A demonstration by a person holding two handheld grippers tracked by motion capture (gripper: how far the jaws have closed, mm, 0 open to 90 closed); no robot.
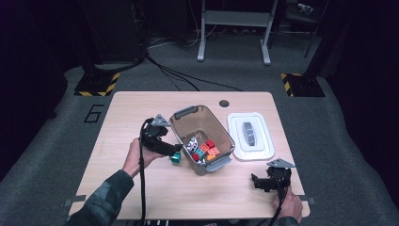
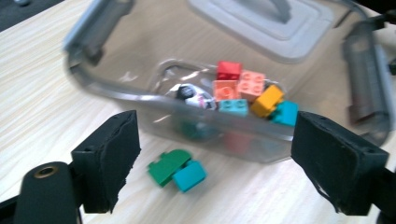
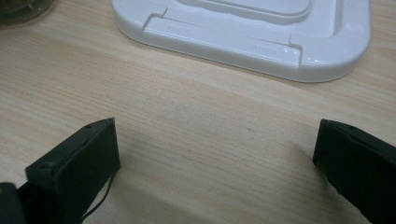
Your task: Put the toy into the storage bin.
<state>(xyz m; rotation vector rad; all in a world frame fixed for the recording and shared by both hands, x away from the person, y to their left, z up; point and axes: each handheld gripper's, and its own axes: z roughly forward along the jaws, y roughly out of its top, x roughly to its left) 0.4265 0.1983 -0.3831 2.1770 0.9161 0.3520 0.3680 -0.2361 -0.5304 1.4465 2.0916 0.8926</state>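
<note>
So right at my left gripper (image 2: 215,163) there's a small green-and-teal pair of plastic toy bricks (image 2: 178,169) lying loose on the pale wooden table (image 1: 141,197), jaws spread wide and gripping nothing. I'd say I'm mid-pickup: next I close on them and lift toward 12 o'clock into the clear plastic bin (image 2: 140,100) of bricks. My right gripper (image 3: 215,158) idles released, white lid (image 3: 243,42) beyond.

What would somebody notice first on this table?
Probably the clear box in the middle of the table, with bright toy bricks inside. Its white lid lies beside it. The left tongs stand open over a green-and-teal brick lying outside the box.
</note>
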